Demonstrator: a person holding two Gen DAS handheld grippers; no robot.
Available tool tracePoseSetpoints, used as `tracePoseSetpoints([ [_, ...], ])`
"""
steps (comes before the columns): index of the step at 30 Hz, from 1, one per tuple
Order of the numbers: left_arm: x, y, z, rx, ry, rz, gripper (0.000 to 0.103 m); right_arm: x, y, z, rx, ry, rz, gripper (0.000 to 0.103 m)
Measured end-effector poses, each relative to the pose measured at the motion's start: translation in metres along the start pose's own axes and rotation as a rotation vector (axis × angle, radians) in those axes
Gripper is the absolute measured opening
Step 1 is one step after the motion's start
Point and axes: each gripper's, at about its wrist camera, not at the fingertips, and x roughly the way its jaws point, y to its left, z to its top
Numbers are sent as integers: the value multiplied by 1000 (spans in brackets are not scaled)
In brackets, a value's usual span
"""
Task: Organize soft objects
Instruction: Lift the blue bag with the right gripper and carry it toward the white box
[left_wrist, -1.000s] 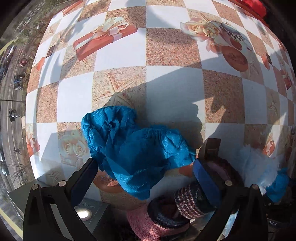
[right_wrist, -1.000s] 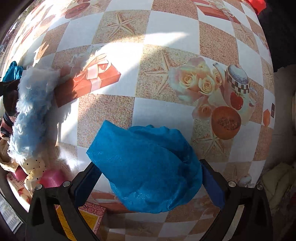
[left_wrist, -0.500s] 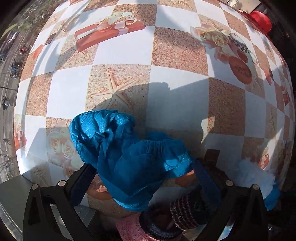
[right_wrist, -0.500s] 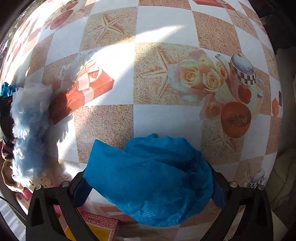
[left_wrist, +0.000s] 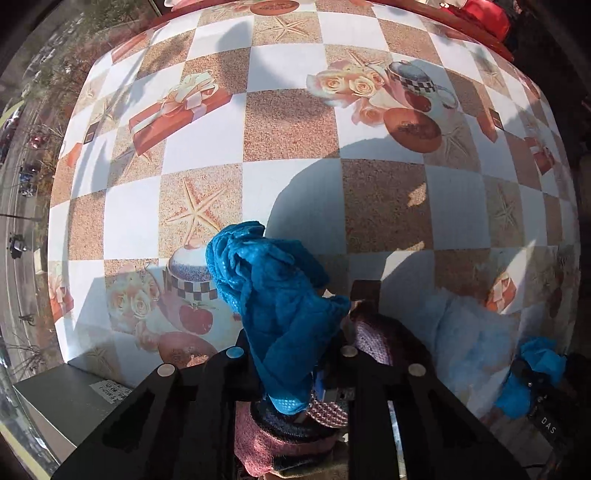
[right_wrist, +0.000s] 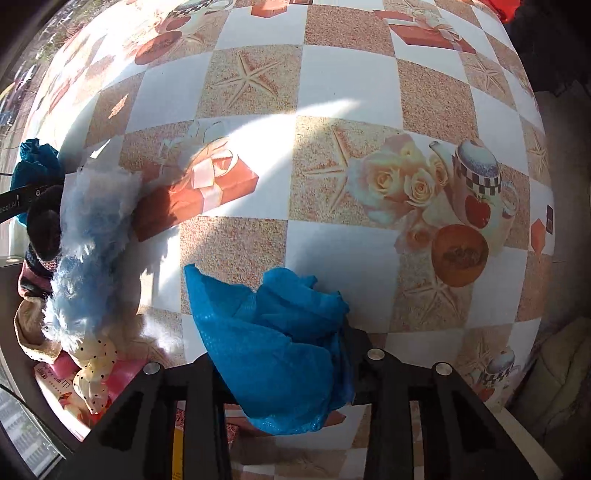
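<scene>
A crumpled blue shoe cover (left_wrist: 273, 302) sits clamped in my left gripper (left_wrist: 288, 354), lifted a little over the chequered tablecloth (left_wrist: 295, 177). A second blue shoe cover (right_wrist: 273, 339) sits clamped in my right gripper (right_wrist: 288, 362), low above the cloth. Both sets of jaws are closed onto the fabric. The fingertips are hidden by the covers.
A fluffy pale blue item (right_wrist: 92, 236) lies at the table's near edge, with knitted pink and dark items (left_wrist: 303, 432) and a dotted cream cloth (right_wrist: 92, 365) beside it. A pink box (right_wrist: 122, 373) lies there too. Another blue cover (left_wrist: 532, 369) lies beside the fluff.
Both grippers have closed from wide open onto their blue shoe covers. The covers are now bunched narrow and the left one is raised off the cloth.
</scene>
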Motion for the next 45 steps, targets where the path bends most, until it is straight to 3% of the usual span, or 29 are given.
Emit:
tracePoseSetpoints([
  [5,-60,-22,-23,79,-114,10,19,-36,-22,-16,-1,-81,40,36],
  [8,-92,-57,-43,154,-170,21,19,-56,-41,-28,29,-114,60,36],
  [10,-105,-88,-39,195,-187,34,19,-66,-54,-36,59,-128,79,36],
  [15,-116,-139,-59,297,-176,0,19,-92,-76,-58,106,-158,97,36],
  [22,-155,-218,-124,445,-130,-70,19,-102,-109,-94,142,-178,106,36],
  [28,-168,-260,-184,676,-65,-116,19,-101,-128,-132,195,-165,100,36],
  [36,-181,-253,-257,875,-37,-202,19,-82,-111,-189,255,-124,77,36],
  [41,-196,-199,-273,844,-66,-234,19,-76,-69,-230,248,-84,76,36],
  [45,-213,-145,-272,789,-130,-202,19,-73,-28,-256,198,-56,85,36],
])
